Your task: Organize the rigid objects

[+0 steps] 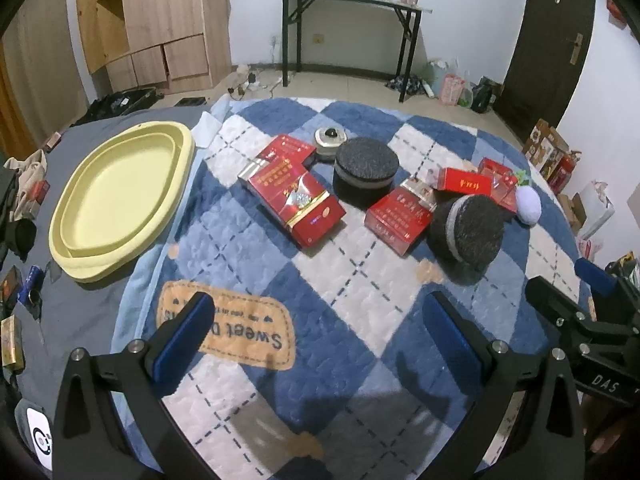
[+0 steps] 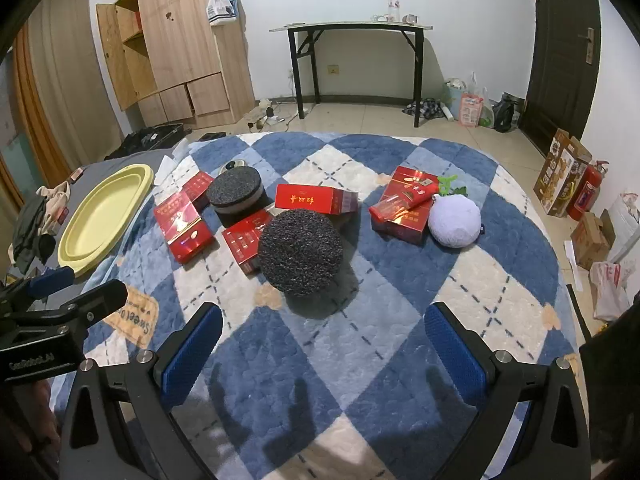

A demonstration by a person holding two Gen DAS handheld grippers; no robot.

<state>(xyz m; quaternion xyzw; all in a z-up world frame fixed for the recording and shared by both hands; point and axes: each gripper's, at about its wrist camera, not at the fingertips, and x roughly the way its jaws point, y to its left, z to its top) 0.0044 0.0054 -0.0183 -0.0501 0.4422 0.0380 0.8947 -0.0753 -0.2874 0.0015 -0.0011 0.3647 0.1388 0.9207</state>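
Several red boxes lie on a blue-and-white checked blanket (image 1: 360,300), the largest red box (image 1: 298,204) near the middle. Two dark round discs rest among them: one disc (image 1: 366,170) flat, the other disc (image 2: 300,254) tilted on edge. A small silver lidded pot (image 1: 329,142) sits behind the boxes. A pale yellow tray (image 1: 116,196) lies empty at the left. My left gripper (image 1: 320,340) hovers open over the blanket's near part, holding nothing. My right gripper (image 2: 322,344) is open too, just short of the tilted disc.
A white plush ball (image 2: 456,220) lies right of the red boxes. Clothes and small items (image 1: 24,200) crowd the bed's left edge. Beyond the bed stand a wooden wardrobe (image 2: 180,40), a black-legged table (image 2: 356,60), and cardboard boxes with a fire extinguisher (image 2: 586,190).
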